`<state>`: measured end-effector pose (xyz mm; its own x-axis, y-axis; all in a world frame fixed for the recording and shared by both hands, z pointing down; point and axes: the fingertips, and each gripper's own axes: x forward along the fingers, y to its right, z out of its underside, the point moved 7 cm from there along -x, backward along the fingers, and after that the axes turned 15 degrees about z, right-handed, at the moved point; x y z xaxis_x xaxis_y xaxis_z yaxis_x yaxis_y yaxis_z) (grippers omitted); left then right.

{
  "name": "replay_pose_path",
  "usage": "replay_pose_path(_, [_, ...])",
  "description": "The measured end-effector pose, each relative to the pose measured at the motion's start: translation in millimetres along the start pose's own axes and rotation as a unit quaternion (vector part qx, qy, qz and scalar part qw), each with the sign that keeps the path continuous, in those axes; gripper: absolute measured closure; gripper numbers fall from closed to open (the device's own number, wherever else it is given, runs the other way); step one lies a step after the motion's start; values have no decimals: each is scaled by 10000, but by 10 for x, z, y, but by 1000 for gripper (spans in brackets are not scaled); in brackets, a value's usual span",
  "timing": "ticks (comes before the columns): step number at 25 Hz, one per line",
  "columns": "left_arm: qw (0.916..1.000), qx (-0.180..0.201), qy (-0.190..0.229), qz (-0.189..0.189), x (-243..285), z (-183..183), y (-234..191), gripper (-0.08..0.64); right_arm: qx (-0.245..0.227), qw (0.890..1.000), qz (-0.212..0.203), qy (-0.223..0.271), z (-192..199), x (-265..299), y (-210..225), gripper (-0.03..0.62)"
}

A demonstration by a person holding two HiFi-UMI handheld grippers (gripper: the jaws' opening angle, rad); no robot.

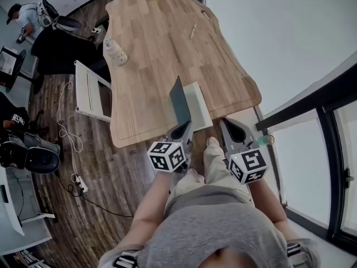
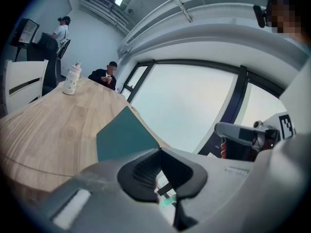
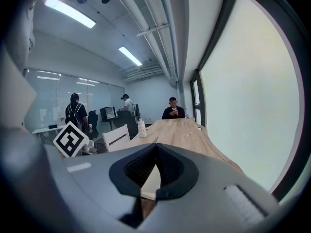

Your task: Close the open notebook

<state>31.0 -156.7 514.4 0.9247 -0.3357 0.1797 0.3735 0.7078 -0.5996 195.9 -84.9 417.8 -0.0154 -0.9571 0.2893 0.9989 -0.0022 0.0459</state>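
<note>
The notebook lies near the front edge of the wooden table (image 1: 150,49). Its dark teal cover (image 1: 179,100) stands almost upright, and its white pages (image 1: 198,104) lie flat to the right of it. My left gripper (image 1: 186,126) is shut and empty, just short of the cover's near lower corner. In the left gripper view the teal cover (image 2: 124,135) rises just past the closed jaws (image 2: 159,150). My right gripper (image 1: 226,123) is shut with nothing in it, to the right of the pages at the table edge. The white page (image 3: 149,178) shows below its closed jaws (image 3: 156,146).
A white bottle (image 1: 115,52) stands at the table's left side and a pen (image 1: 193,31) lies farther back. A white chair (image 1: 88,91) stands left of the table. People sit and stand at desks across the room (image 1: 25,17). A window wall runs along the right.
</note>
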Motion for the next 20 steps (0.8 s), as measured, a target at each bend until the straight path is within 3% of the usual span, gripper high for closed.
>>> replay_pose_path(20, [9960, -208, -849, 178, 697, 293, -46, 543, 84, 9993, 307, -188, 49, 87, 410, 591])
